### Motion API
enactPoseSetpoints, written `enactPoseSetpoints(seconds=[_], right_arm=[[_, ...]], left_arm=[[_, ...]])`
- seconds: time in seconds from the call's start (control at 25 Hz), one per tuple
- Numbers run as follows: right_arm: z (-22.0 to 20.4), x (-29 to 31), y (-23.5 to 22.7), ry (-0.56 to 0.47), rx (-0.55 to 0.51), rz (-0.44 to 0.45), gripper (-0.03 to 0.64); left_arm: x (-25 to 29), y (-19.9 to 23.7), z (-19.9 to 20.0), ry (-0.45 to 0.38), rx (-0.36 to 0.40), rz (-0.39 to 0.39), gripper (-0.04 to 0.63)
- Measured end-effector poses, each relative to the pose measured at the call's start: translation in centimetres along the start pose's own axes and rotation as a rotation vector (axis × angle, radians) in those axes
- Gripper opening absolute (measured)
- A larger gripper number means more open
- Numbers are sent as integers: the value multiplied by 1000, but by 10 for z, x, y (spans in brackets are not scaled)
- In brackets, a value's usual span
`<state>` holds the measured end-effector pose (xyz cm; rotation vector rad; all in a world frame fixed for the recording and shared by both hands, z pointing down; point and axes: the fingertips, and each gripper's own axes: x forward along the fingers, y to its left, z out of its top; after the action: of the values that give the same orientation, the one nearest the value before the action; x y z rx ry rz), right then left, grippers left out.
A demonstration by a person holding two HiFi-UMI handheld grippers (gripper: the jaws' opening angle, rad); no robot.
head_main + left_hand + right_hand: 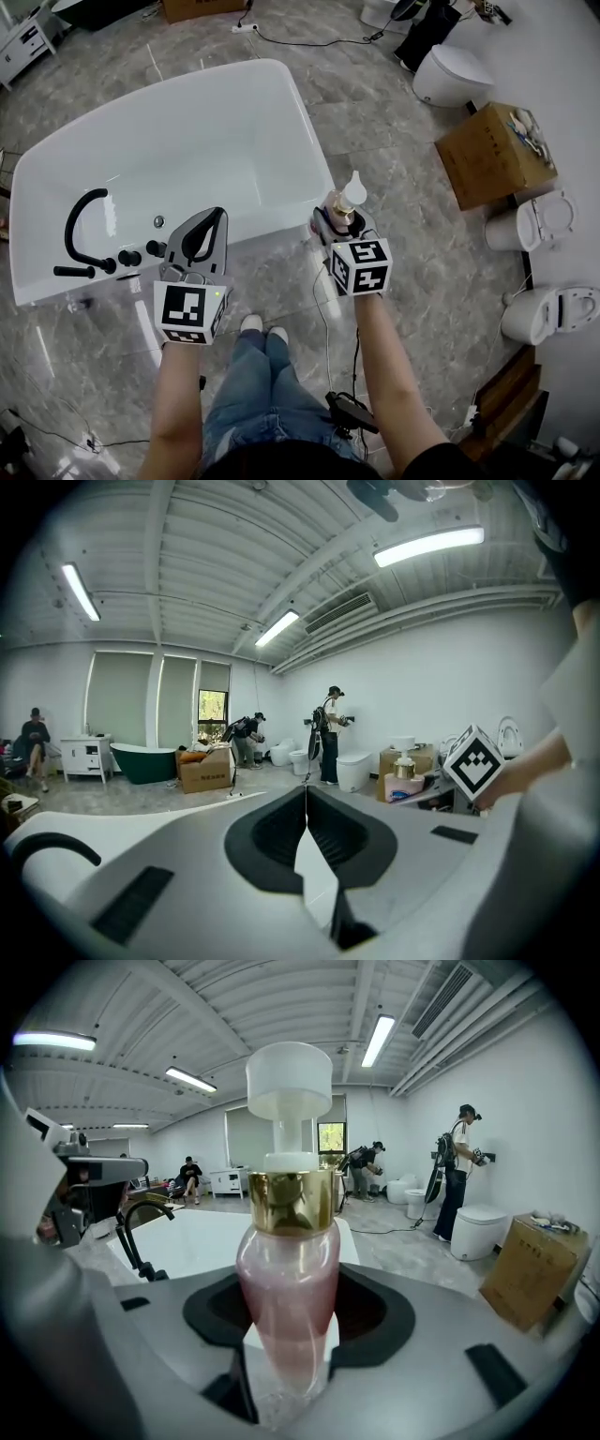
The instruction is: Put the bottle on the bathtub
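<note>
Forearms [178, 394] and jeans [258, 384] fill the bottom of the head view. The person stands on the grey tile floor [375, 141] at the near long side of the white bathtub [234, 122]. Up front the right gripper [339, 223] pinches the bottle [350, 197] low on its pink body, upright with the pump head on top. It is probably held that way so the base can go down flat. The right gripper view agrees: both jaws press on the body, with the gold collar and white pump above them. The bottle is in the air just off the tub's near right corner, not touching the rim. The left gripper [218, 217] has its jaws pressed together at the tips with nothing between them. It hovers at the near rim just beside the black knobs [131, 257] and looks idle for this step. The black tap [80, 230] and knobs take up the left part of that rim, so the free ledge runs from the left gripper to the right corner. My read is carry stage, set-down not yet done. The floor right of the tub is open, and the cardboard box [492, 155] and toilet [453, 75] are well apart. The rim looks narrow and rounded, so a bottle set near its edge could tip off.
</note>
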<state>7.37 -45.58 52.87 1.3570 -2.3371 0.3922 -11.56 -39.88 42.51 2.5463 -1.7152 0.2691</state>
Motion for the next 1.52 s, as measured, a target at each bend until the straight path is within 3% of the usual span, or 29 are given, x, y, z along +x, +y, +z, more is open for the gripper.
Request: enactPoseSetpoints(seconds=[0.36, 0.68, 1.32, 1.52], right_arm=[[-42, 77, -6, 50, 26, 35, 227], [-88, 131, -13, 105, 8, 7, 227], [-106, 145, -15, 132, -66, 6, 236], [-98, 136, -14, 103, -62, -30, 287]], left_arm=[[28, 24, -30, 21, -41, 17, 12], [40, 32, -69, 50, -74, 16, 12], [41, 23, -80, 62, -58, 8, 12], [37, 16, -76, 61, -51, 3, 12]])
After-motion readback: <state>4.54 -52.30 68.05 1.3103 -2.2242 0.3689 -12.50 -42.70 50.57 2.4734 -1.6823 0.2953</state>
